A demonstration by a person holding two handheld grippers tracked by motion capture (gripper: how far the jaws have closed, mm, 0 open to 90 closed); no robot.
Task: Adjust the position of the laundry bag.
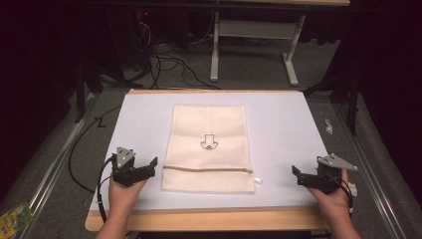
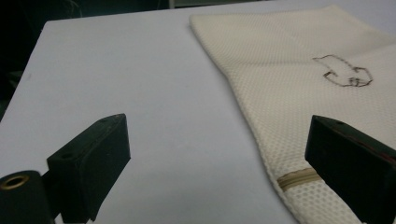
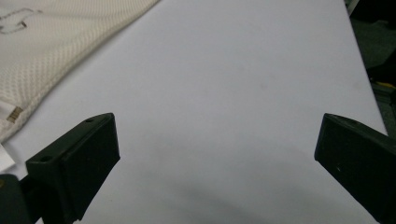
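My two tongs rest at both sides of a cream mesh bag on the worktop.

The mesh bag (image 1: 208, 148) lies flat in the middle of the pale worktop (image 1: 283, 129), with its zipper (image 1: 206, 169) across the near end. My left tongs (image 1: 149, 167) are released, just beside its left edge. My right tongs (image 1: 297, 175) are released too, well apart from its right edge.
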